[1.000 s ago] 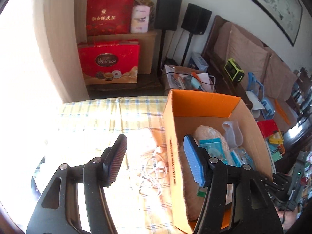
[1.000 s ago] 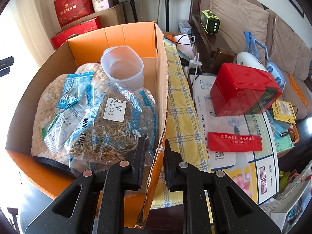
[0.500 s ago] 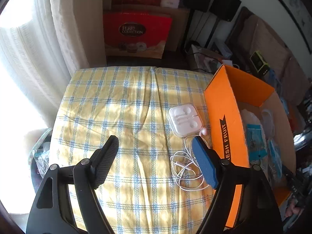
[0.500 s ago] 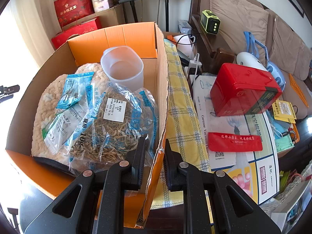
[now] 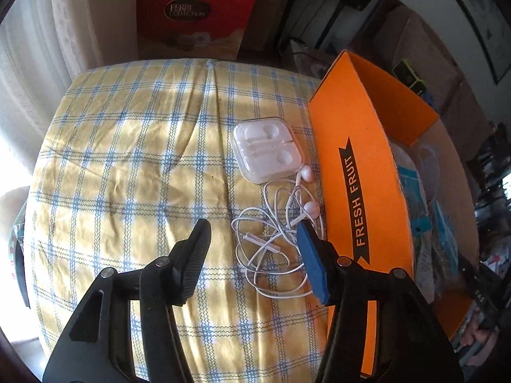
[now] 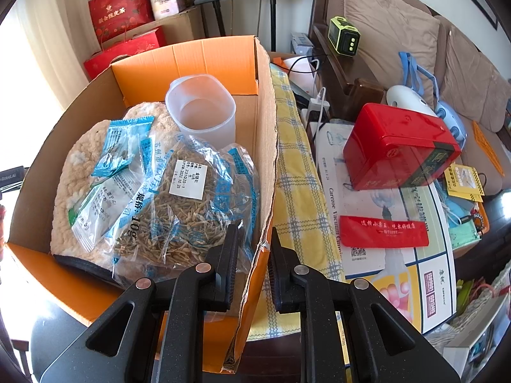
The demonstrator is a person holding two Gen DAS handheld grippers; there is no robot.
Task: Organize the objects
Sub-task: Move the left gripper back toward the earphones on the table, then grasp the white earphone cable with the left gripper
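Cloth: yellow checked cloth (image 5: 127, 166) with blue lines, a little wrinkled, covers the desk.
Left claw: the left claw (image 5: 252, 255) hangs over the cloth with its jaws wide apart and holds nothing; one pad is black and ribbed, the other blue.
Earphones: white earphones (image 5: 278, 223), a thin tangled cord with two glossy buds, lie on the cloth between the jaws, just beside the box.
Case: square clear plastic case (image 5: 267, 148) with rounded corners, touching the cord's far end.
Box: orange cardboard box (image 6: 204, 60), brown inside, printed FRESH FRUIT.
Right claw: the right claw (image 6: 254, 255) is clamped on the box's torn near wall.
Inside: crinkled clear bag (image 6: 191, 204) of dried herbs, frosted plastic cup (image 6: 201, 111), fluffy beige pad (image 6: 68, 191).
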